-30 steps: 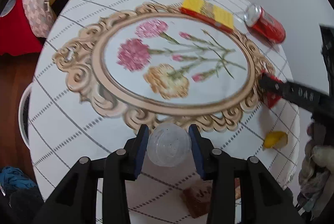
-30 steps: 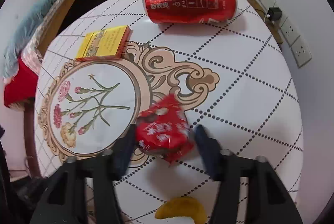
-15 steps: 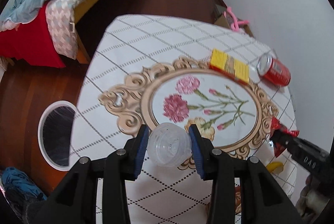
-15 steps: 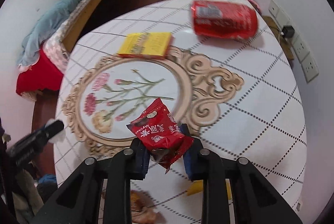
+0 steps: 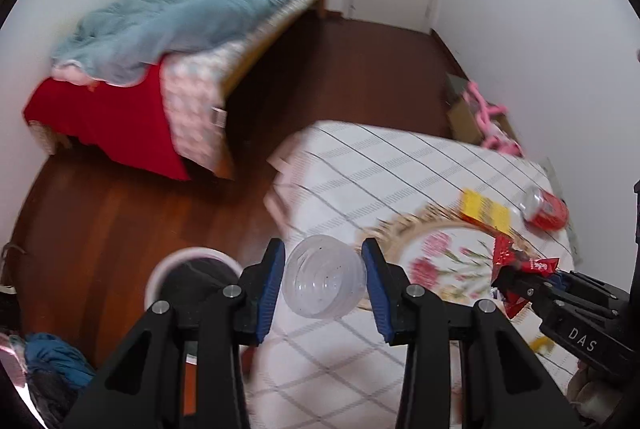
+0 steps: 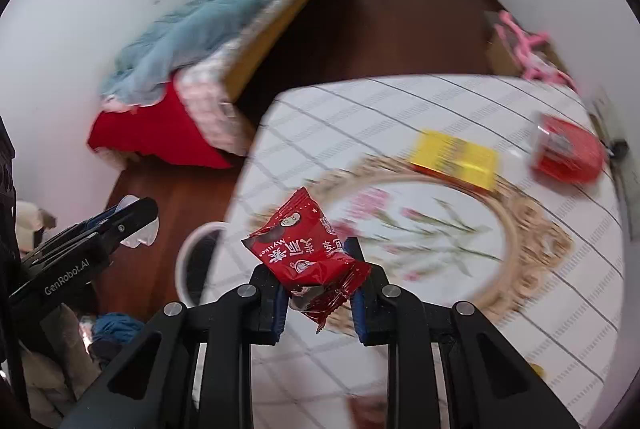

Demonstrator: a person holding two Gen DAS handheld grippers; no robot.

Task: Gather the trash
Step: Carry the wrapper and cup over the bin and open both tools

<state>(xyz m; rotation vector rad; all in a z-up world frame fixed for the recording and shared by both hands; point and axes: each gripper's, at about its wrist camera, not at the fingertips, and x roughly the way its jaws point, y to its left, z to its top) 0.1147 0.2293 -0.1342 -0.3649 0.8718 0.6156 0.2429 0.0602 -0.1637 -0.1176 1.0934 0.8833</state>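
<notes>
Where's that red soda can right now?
The red soda can lies on its side near the table's far right edge, just right of the yellow box; neither gripper touches it.

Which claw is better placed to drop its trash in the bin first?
Left, probably. The left claw grips the clear plastic cup beside the white bin on the floor. The right claw, shut on the red wrapper, sits over the table edge, farther from the bin.
</notes>
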